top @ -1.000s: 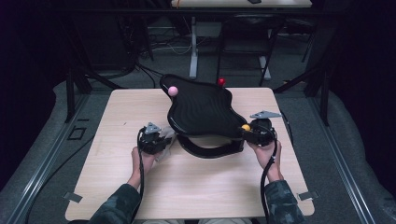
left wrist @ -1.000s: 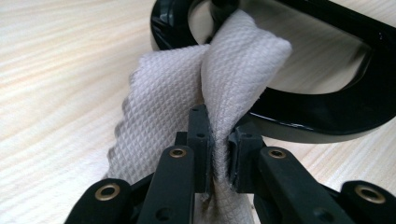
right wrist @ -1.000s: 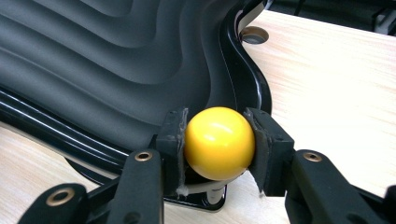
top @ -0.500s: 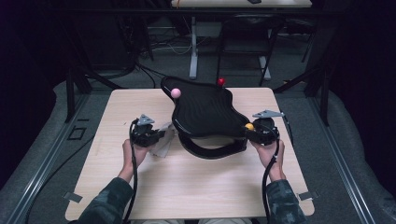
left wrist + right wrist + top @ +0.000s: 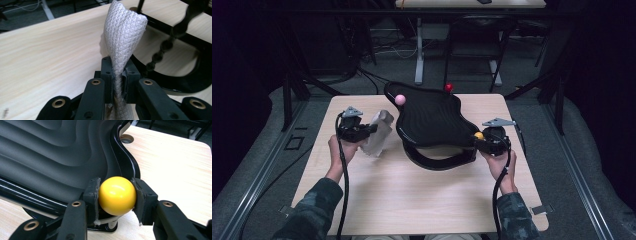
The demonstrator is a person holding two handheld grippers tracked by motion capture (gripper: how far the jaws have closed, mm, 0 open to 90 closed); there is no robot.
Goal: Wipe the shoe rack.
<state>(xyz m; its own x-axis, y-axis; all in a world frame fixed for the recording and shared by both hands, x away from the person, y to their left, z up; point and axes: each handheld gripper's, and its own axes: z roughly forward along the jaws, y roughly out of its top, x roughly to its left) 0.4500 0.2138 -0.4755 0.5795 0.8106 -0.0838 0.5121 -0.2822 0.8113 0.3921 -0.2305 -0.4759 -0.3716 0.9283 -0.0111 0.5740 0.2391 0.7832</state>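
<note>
White cloth [image 5: 123, 37] is pinched in the left gripper [image 5: 362, 131], left of the black tray [image 5: 432, 120]; the right gripper [image 5: 117, 196] clamps the yellow knob [image 5: 117, 195].

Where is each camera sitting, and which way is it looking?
High view: above the person's side, looking forward and down on the table; both forearms come in, left gripper and right gripper.
Left gripper view: on the left gripper, looking along its jaws shut on a grey cloth.
Right gripper view: on the right gripper, jaws shut on a yellow ball.
Shared: the black wavy tray shows in all.
</note>
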